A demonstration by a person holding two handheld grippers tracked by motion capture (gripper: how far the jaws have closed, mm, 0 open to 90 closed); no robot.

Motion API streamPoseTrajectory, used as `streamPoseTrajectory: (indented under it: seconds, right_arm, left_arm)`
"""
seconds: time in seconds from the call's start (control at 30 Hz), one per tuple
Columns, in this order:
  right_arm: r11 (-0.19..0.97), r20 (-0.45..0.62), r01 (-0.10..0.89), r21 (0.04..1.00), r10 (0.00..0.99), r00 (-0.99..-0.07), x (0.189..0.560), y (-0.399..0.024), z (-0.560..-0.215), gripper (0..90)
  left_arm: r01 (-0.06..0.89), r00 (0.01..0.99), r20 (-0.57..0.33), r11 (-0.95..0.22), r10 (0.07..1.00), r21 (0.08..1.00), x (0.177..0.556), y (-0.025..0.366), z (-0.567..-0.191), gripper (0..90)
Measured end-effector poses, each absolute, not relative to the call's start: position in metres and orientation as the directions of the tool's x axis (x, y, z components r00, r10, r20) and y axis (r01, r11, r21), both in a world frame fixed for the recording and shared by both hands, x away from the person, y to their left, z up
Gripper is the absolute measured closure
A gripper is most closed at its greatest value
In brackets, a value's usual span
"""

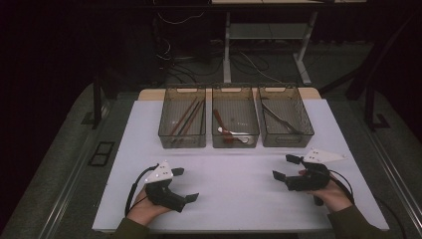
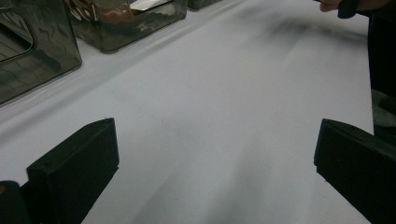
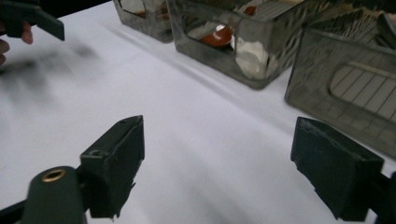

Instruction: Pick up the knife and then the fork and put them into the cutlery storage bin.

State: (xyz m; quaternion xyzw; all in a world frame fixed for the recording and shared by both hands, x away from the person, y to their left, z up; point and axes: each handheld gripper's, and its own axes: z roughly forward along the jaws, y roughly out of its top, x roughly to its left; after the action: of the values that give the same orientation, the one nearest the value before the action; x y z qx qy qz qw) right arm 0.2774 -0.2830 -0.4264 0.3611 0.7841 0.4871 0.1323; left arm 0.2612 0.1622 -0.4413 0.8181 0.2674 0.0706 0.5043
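Observation:
Three smoky see-through bins stand in a row at the back of the white table (image 1: 239, 199). The left bin (image 1: 182, 117) holds dark chopsticks, the middle bin (image 1: 235, 117) a red spoon and a white one, the right bin (image 1: 285, 117) metal cutlery. My left gripper (image 1: 185, 184) rests low over the table's front left and points right; its jaws stand wide apart over bare white surface (image 2: 215, 158). My right gripper (image 1: 284, 167) hovers at the front right and points left, also open with nothing between its jaws (image 3: 224, 158).
In the right gripper view the right bin (image 3: 345, 79) is close by its right jaw, the middle bin (image 3: 233, 42) beyond it. The left gripper view has the left bin (image 2: 28, 51) at its upper left. Cables and table legs lie on the floor behind.

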Motion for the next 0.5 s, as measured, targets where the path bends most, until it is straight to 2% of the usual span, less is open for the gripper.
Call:
streamPoseTrajectory:
  seconds: [0.5]
  right_arm:
    - [0.268,0.160,0.462,0.846,0.698,-0.698,0.255,-0.299,-0.441,16.8]
  left_arm:
    - [0.367,0.845,-0.151,-0.350,0.513,0.862,0.263,0.165,-0.441,0.0]
